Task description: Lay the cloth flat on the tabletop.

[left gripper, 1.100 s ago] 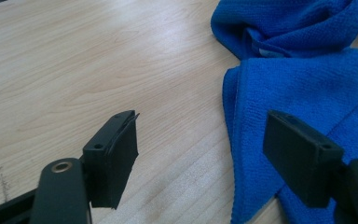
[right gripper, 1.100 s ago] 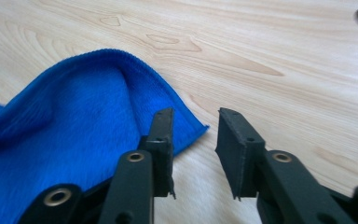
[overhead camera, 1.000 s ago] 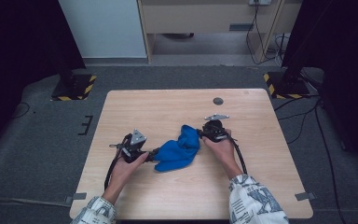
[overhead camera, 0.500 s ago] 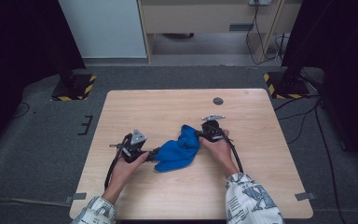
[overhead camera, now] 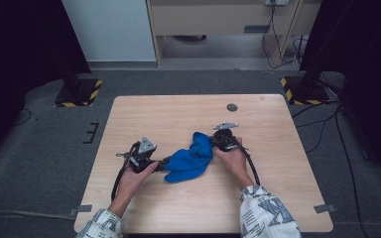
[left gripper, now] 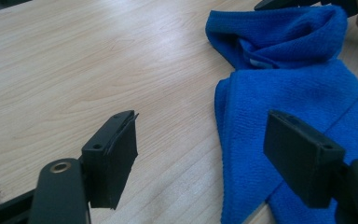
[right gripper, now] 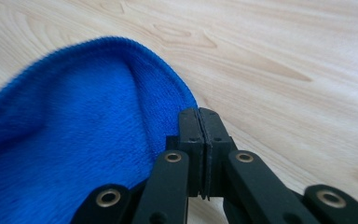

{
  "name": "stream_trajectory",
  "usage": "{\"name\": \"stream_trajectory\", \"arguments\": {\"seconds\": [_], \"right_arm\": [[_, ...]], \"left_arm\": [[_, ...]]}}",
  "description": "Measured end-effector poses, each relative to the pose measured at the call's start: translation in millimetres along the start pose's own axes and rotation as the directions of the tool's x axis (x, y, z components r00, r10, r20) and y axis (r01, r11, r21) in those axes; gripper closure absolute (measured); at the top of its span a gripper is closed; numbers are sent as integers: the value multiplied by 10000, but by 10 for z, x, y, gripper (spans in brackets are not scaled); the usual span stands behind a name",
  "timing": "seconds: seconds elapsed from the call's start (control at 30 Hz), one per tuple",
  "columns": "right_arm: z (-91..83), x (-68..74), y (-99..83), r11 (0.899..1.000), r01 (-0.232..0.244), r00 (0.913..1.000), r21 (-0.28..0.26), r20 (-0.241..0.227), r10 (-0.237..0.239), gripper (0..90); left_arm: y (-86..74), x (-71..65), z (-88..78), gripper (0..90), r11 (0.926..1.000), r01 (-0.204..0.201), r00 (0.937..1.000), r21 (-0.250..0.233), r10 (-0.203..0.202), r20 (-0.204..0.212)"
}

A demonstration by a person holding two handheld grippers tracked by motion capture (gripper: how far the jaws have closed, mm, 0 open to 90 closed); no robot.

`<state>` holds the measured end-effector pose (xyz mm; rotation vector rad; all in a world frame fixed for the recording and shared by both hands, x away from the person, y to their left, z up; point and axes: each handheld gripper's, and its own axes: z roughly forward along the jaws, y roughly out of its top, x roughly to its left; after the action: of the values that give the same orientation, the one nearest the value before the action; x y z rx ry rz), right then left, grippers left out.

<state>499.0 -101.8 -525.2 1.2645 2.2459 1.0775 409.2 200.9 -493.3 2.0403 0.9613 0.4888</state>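
Right now a crumpled blue microfibre cloth (overhead camera: pixel 191 158) lies near the middle of the light wooden table (overhead camera: pixel 278 198), just toward the person's side. At its three o'clock edge sits the right gripper (overhead camera: pixel 219 140), the person's right hand (overhead camera: pixel 233 158) wrapped around it. In the right gripper view its jaws are pressed tight together, and the cloth (right gripper: pixel 74 149) bunches up against their left side; whether any fabric is actually pinched between them I cannot tell. Over at the cloth's nine o'clock, the left gripper (overhead camera: pixel 164 163) is held by the left hand (overhead camera: pixel 134 179), jaws spread wide. In the left gripper view one jaw hangs over bare wood and the other over a fold of the cloth (left gripper: pixel 289 121). Up at twelve o'clock, near the table's far edge, there's a small dark round disc (overhead camera: pixel 232 107).
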Motion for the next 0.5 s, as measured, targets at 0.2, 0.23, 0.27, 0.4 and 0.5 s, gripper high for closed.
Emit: {"name": "stream_trajectory", "arguments": {"seconds": [0.2,0.23,0.27,0.4,0.5], "right_arm": [[-250,20,45,9989,398,9991,-252,-115,-401,892],[-250,20,45,9989,398,9991,-252,-115,-401,892],[-268,30,43,9988,424,9990,-257,-116,-427,892],[-311,45,47,9979,550,9984,-354,-116,-554,892],[-345,56,63,9974,588,9981,-417,-144,-595,893]], "left_arm": [[136,-145,13,275,9995,-50,9989,-312,64,471],[160,-176,28,275,9994,-26,9983,-337,45,577],[187,-219,52,278,9994,-7,9974,-332,31,726],[250,-370,153,288,9992,-351,9941,-170,367,1024],[295,-483,249,298,9984,-546,9905,-126,558,1255]]}}
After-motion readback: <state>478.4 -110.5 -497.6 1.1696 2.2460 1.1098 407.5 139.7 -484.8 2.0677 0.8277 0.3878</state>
